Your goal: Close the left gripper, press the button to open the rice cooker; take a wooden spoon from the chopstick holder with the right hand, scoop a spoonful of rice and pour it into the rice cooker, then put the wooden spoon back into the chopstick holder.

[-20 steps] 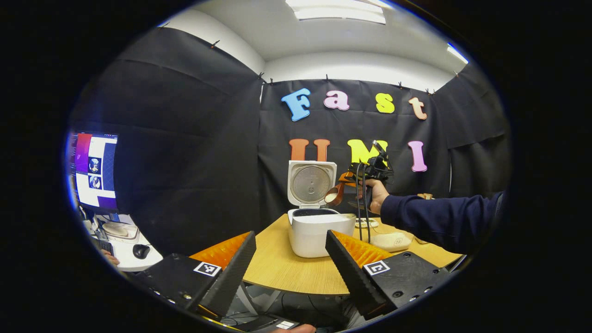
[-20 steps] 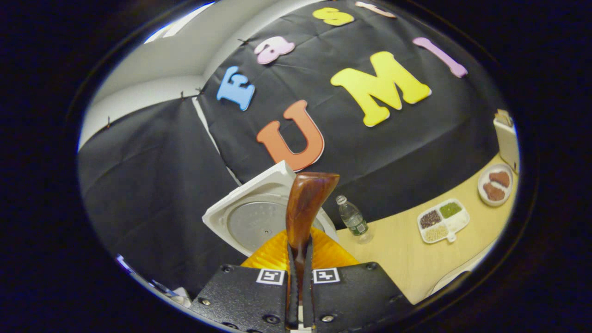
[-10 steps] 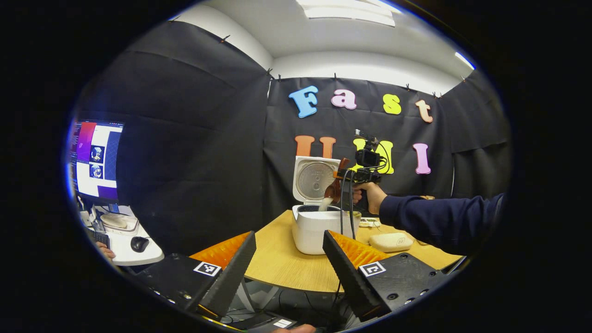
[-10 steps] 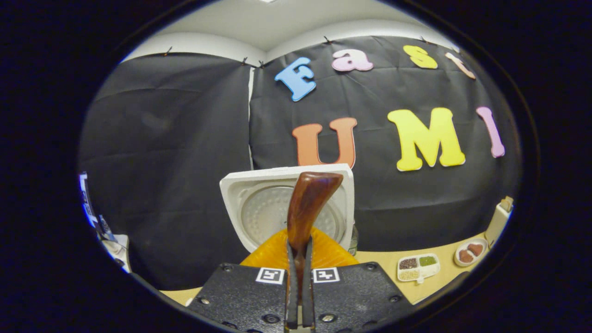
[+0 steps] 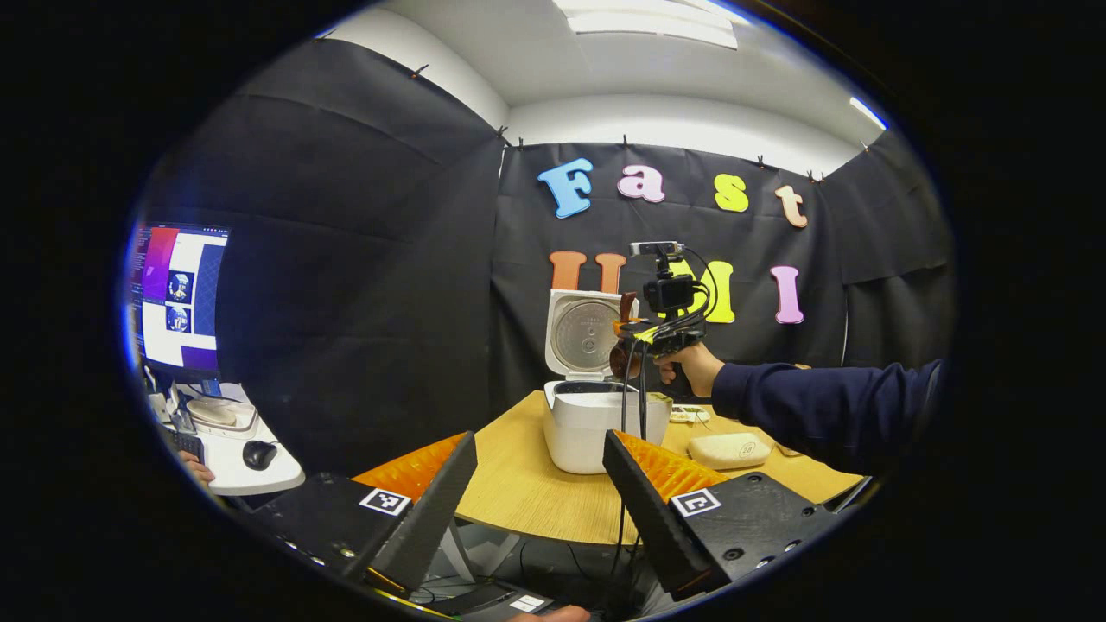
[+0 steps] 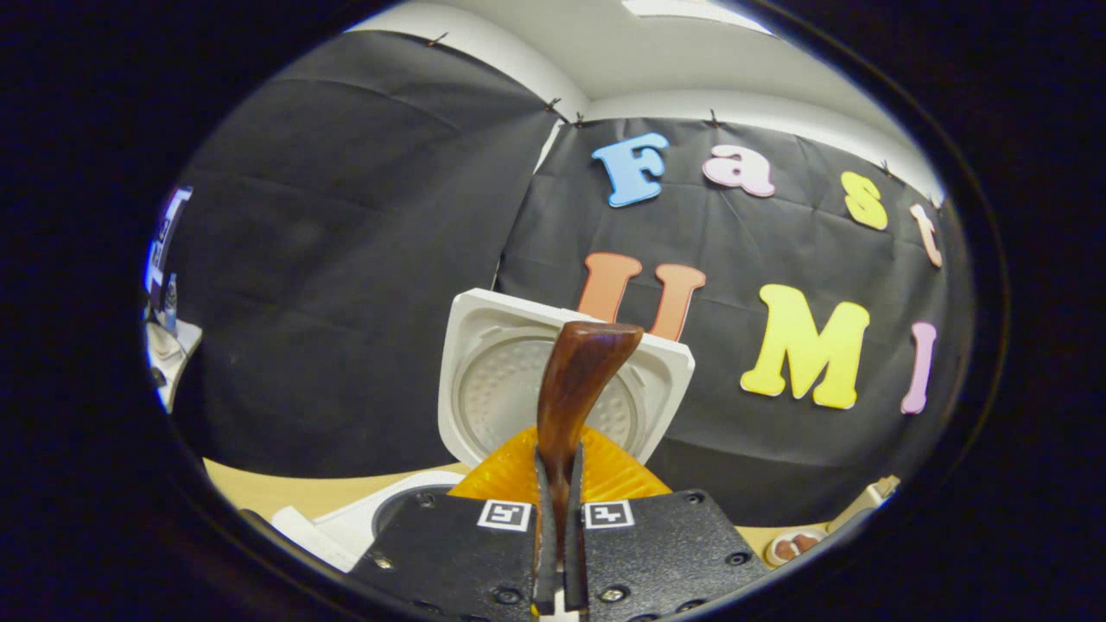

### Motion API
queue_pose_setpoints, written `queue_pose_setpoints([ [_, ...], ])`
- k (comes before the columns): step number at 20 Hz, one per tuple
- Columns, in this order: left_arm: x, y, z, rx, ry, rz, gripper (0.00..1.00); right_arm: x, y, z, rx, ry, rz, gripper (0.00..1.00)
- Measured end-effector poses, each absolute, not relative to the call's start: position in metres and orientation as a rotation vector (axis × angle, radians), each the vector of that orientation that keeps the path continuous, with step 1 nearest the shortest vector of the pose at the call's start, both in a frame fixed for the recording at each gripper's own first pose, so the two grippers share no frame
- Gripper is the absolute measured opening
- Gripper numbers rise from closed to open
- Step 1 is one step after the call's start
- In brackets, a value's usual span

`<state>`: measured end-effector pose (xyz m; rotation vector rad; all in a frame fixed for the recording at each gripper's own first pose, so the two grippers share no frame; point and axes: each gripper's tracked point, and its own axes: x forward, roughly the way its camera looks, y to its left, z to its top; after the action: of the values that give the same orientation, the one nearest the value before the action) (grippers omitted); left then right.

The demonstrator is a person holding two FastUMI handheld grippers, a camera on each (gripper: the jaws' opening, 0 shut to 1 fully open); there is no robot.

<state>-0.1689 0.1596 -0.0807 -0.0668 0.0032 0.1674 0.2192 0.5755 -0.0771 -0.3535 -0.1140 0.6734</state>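
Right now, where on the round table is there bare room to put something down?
The table is bare in front of the rice cooker, toward its near edge, and along its left side. It is crowded right of the cooker: a pale flat dish and a small tray sit there.

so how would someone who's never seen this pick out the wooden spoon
Start at the round wooden table and find the white rice cooker with its lid standing open. Just above its right edge, the right gripper clamps the wooden spoon: the one dark reddish-brown, glossy piece among white and black things.

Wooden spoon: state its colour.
The wooden spoon is glossy reddish-brown, clearest in the right gripper view.
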Motion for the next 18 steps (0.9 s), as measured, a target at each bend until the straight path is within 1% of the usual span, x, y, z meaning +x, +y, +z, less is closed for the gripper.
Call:
queue_pose_setpoints([
  [1,-0.168,0.159,-0.08,-0.065,0.001,0.166,0.94,0.219,0.573,-0.078,-0.375,-0.124,0.671,0.09],
  [2,-0.167,0.158,-0.08,-0.064,0.001,0.163,0.94,0.22,0.569,-0.079,-0.388,-0.125,0.668,0.07],
  [3,-0.167,0.156,-0.079,-0.062,0.0,0.161,0.94,0.218,0.563,-0.077,-0.387,-0.118,0.666,0.09],
  [7,-0.157,0.144,-0.081,-0.062,-0.003,0.136,0.94,0.213,0.526,-0.045,-0.307,-0.129,0.657,0.09],
  [10,-0.149,0.138,-0.086,-0.065,0.012,0.137,0.94,0.218,0.482,-0.02,-0.278,-0.143,0.627,0.09],
  [13,-0.14,0.122,-0.086,-0.082,0.008,0.105,0.94,0.215,0.442,-0.005,-0.213,-0.116,0.646,0.1],
  [15,-0.134,0.113,-0.086,-0.065,0.016,0.092,0.94,0.215,0.406,0.009,-0.21,-0.136,0.631,0.11],
  [18,-0.128,0.097,-0.082,-0.045,0.004,0.08,0.94,0.221,0.357,0.011,-0.201,-0.133,0.611,0.11],
])
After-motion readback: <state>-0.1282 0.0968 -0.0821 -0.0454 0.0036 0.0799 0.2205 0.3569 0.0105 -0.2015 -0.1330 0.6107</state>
